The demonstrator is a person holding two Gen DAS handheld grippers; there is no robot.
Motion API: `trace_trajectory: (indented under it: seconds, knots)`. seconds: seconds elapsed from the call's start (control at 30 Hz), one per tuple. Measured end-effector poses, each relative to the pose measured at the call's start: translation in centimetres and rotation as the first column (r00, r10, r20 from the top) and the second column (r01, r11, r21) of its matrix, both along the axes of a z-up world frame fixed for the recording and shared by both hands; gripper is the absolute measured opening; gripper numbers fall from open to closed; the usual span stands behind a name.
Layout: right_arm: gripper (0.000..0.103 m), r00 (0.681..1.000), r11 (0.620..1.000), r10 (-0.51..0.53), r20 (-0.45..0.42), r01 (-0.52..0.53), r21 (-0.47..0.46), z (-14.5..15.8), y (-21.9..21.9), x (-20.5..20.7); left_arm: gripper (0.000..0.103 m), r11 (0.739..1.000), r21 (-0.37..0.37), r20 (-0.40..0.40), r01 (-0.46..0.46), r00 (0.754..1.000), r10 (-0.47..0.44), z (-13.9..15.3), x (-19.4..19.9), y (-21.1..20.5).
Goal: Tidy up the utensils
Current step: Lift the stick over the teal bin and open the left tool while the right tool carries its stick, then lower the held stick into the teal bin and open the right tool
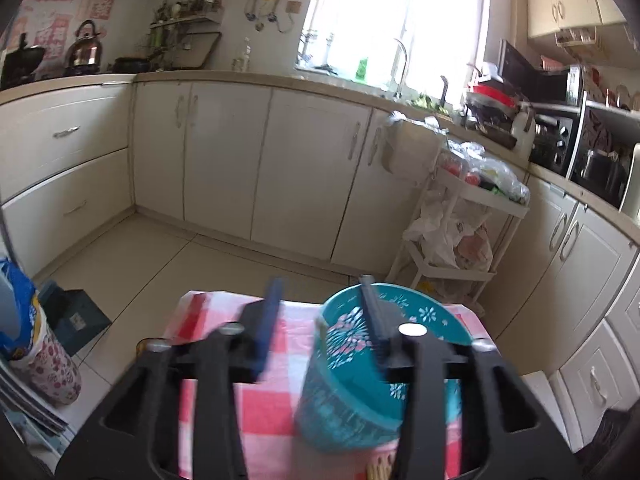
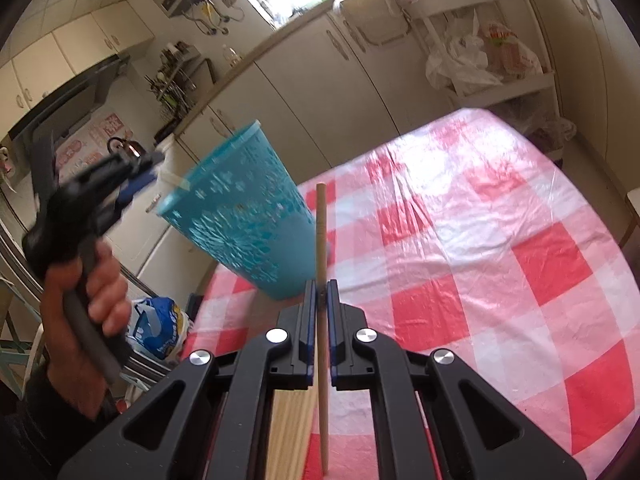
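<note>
A teal perforated basket [image 1: 348,400] stands on the red-and-white checked tablecloth [image 1: 264,420]. My left gripper [image 1: 321,282] is open at its rim: the right finger reaches inside the basket and the left finger [image 1: 270,312] stays outside, clear of the wall. In the right wrist view the basket [image 2: 244,216] sits at the table's left end, with the blurred left gripper [image 2: 148,168] held by a hand [image 2: 92,292] at its rim. My right gripper [image 2: 321,286] is shut on a thin wooden chopstick [image 2: 321,232] that points toward the basket. Pale wood [image 2: 290,432] lies under this gripper.
The tablecloth [image 2: 480,240] stretches bare to the right of the basket. A white rolling cart [image 1: 460,240] with bags stands beyond the table, white cabinets [image 1: 280,160] behind. A blue bag [image 2: 158,328], a floral canister [image 1: 48,364] and a dark box [image 1: 76,320] sit left of the table.
</note>
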State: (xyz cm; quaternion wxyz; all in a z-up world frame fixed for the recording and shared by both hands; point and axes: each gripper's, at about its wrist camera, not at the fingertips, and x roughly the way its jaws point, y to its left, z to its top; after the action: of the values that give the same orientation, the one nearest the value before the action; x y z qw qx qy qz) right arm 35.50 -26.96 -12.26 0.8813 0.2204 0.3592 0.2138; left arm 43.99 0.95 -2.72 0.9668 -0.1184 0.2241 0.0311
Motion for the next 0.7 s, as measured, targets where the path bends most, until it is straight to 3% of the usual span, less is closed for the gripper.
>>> trace_trajectory:
  seconds: [0.4, 0.7]
  knots:
    - [0.006, 0.971, 0.999, 0.025, 0.239, -0.031, 0.025, 8.3, 2.6, -1.6, 0.062, 1.000, 0.017, -0.017, -0.005, 1.000, 0.006, -2.4, -8.0, 2.9]
    - [0.006, 0.960, 0.999, 0.046, 0.277, -0.048, 0.000, 12.4, 3.7, -0.4, 0.062, 1.000, -0.022, -0.064, 0.002, 0.998, -0.004, -4.2, -10.3, 4.5]
